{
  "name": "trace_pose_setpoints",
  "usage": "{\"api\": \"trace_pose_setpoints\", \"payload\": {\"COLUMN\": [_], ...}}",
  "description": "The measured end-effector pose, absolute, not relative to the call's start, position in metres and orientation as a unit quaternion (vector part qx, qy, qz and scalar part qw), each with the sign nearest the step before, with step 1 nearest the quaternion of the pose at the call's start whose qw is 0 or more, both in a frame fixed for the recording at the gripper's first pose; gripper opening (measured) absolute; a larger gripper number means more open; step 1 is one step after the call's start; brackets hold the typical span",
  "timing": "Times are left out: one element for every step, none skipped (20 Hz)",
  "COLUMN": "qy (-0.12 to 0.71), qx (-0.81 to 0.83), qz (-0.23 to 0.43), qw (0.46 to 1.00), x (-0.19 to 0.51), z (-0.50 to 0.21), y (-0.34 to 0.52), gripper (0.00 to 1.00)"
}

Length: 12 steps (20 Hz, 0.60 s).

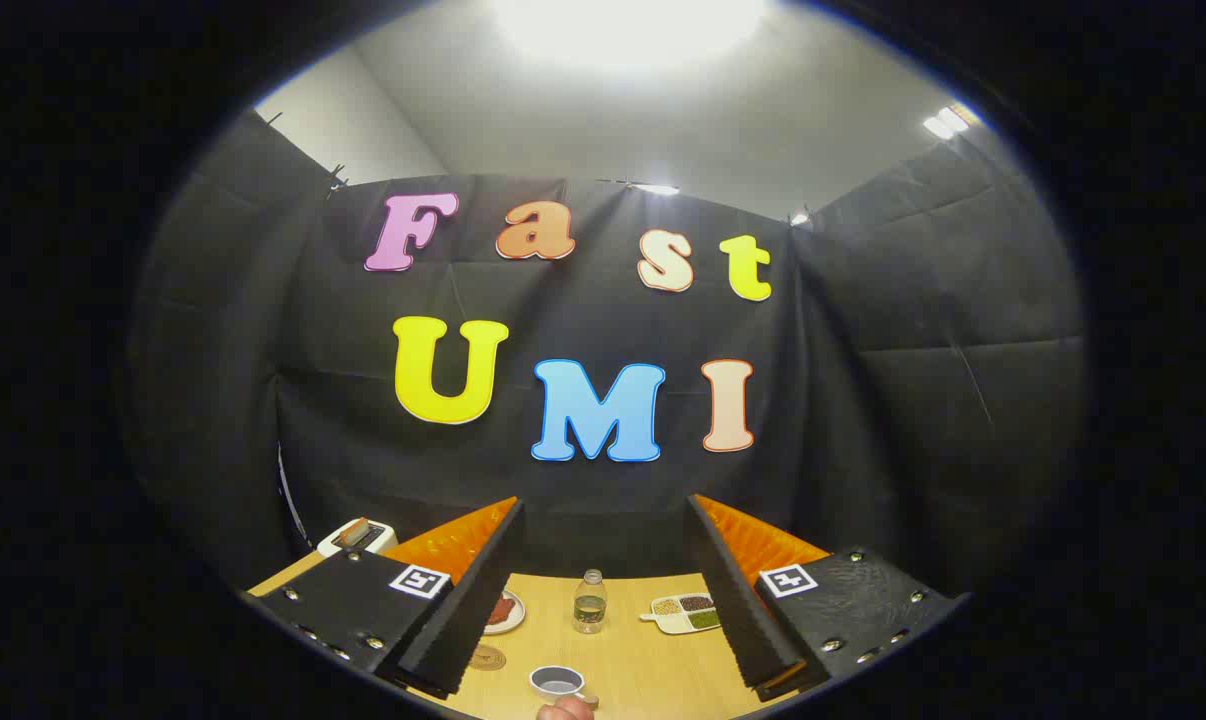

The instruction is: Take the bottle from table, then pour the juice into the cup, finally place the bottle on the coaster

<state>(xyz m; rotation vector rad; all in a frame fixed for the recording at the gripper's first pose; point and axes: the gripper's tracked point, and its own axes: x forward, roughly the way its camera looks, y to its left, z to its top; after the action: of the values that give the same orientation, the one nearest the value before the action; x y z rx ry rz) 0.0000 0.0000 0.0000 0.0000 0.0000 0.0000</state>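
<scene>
No task step is complete: the gripper (603, 600) holds its fingers spread and empty, the bottle (590, 602) stands upright on the table (653, 650) beyond them, the cup (557, 683) sits nearer, and the coaster (487, 657) lies beside the left finger.

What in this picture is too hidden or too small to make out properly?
- Coaster, gripper view: partly covered by a gripper finger.
- Plate: partly behind that finger; its food is too small to identify.
- Divided dish: contents too small to name; far end behind the other finger.
- Cup: contents unclear.
- Hand: cut off at the edge.
- Bottle: stands beyond the open jaws of the gripper.
</scene>
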Motion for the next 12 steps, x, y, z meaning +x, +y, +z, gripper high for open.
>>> {"api": "trace_pose_setpoints", "payload": {"qy": [0.000,0.001,0.000,0.000,0.001,0.001,-0.002,-0.006,-0.009,-0.010,-0.009,-0.008], "qx": [0.000,0.003,0.007,0.012,0.016,0.017,0.016,0.014,0.012,0.011,0.011,0.011], "qz": [0.001,0.002,0.002,0.003,0.003,0.002,0.000,-0.004,-0.008,-0.009,-0.012,-0.013], "qw": [1.000,1.000,1.000,1.000,1.000,1.000,1.000,1.000,1.000,1.000,1.000,1.000], "x": [0.000,0.001,0.001,0.002,0.001,0.001,-0.001,0.000,-0.001,-0.002,-0.003,-0.004], "z": [0.000,0.000,-0.001,-0.001,-0.002,-0.001,-0.001,0.002,0.002,0.002,-0.001,-0.001], "y": [0.002,0.001,0.002,0.001,0.000,-0.002,-0.004,-0.007,-0.009,-0.009,-0.009,-0.008], "gripper": [0.97,0.97,0.97,0.97,0.97,0.97,0.97,0.97,0.97,0.97,0.97,0.97]}}
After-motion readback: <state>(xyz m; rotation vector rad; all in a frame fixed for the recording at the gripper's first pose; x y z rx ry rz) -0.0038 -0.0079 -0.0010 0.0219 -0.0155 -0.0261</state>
